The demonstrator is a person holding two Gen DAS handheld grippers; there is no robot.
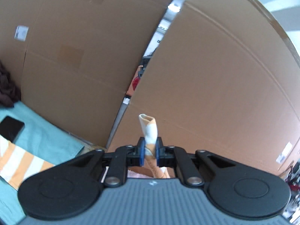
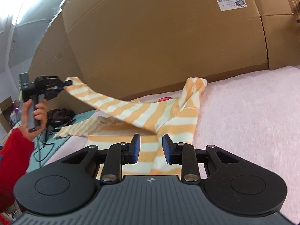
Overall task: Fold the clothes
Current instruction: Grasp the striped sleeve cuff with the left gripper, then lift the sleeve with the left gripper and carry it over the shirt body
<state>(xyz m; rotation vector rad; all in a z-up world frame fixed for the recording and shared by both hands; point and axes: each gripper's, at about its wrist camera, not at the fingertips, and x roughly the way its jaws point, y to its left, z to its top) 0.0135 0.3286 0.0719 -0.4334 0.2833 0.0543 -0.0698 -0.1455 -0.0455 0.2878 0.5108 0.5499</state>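
An orange-and-white striped garment lies on a pink fluffy blanket. One long sleeve is stretched up to the left, where my left gripper, held by a hand with a red sleeve, is shut on its cuff. In the left wrist view the cuff sticks up between the blue pads of my left gripper. My right gripper hovers open just above the garment's body, nothing between its fingers. The other sleeve lies bunched at the far side.
Tall cardboard boxes wall off the back. A teal cloth holds a black flat device and a dark brown garment. A dark bundle with cables lies at the left. A pink tag shows near the collar.
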